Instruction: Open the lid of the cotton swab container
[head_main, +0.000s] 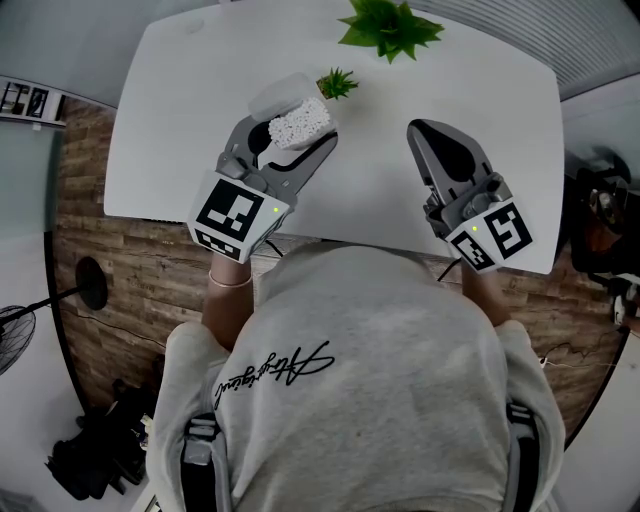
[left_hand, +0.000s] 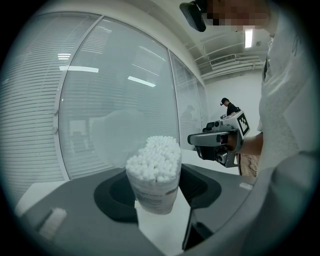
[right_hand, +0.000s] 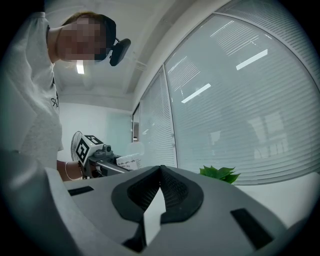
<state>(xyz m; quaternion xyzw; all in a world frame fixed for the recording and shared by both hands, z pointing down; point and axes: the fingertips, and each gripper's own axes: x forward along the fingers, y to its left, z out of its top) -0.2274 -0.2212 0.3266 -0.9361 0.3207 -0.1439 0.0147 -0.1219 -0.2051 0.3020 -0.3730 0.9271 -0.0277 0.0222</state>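
Left gripper (head_main: 290, 137) clamped on container (head_main: 298, 125) over surface (head_main: 380, 180). Container axis upright, swabs exposed. Lid (head_main: 280, 93) already tipped back, far-left of mouth. Right gripper (head_main: 424, 131) clenched, empty, well apart to container's right.

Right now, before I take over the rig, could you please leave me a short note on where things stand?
Left gripper: jaws closed on the cotton swab container, held over the white table.
Right gripper: jaws shut, nothing between them, off to the side and clear of the container.
Lid: swung back and open; the swab heads are exposed.
Done: the lid looks open.
Left: probably nothing of the opening itself; perhaps set the container down.
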